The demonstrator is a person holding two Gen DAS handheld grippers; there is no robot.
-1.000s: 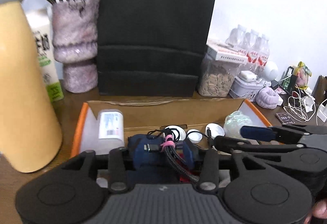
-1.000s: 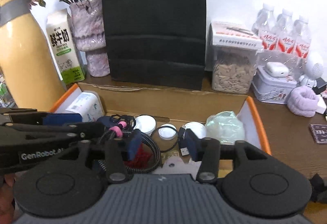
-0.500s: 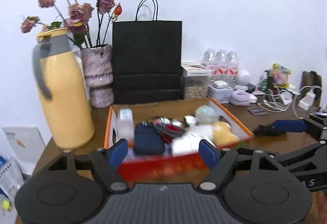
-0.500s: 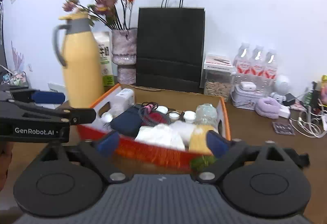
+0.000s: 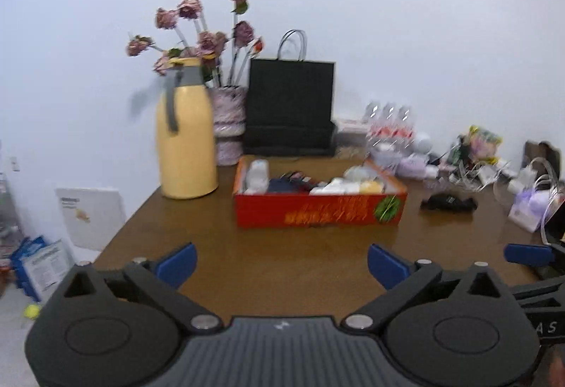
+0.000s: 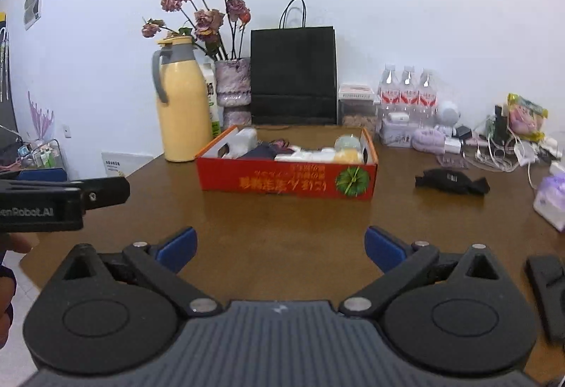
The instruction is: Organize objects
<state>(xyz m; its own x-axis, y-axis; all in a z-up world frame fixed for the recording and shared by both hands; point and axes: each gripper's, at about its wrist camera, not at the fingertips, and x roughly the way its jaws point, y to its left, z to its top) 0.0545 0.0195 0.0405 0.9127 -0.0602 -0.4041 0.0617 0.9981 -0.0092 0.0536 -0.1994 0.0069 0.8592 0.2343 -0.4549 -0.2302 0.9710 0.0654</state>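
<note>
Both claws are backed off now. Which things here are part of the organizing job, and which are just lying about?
Job:
- red box, filled with small items
- left claw and right claw, both open and empty

Lying about:
- yellow jug
- flower vase
- black bag
- water bottles
- black strap on the table, possibly still to be put away

The right claw [image 6: 279,247] hangs over the near part of the brown desk [image 6: 282,221], its blue-padded jaws spread wide with nothing between them, having just been opening. Farther off sits a filled red box [image 6: 286,180]. A yellow jug [image 6: 180,107] stands at its far left, a black bag [image 6: 293,76] behind it.
</note>
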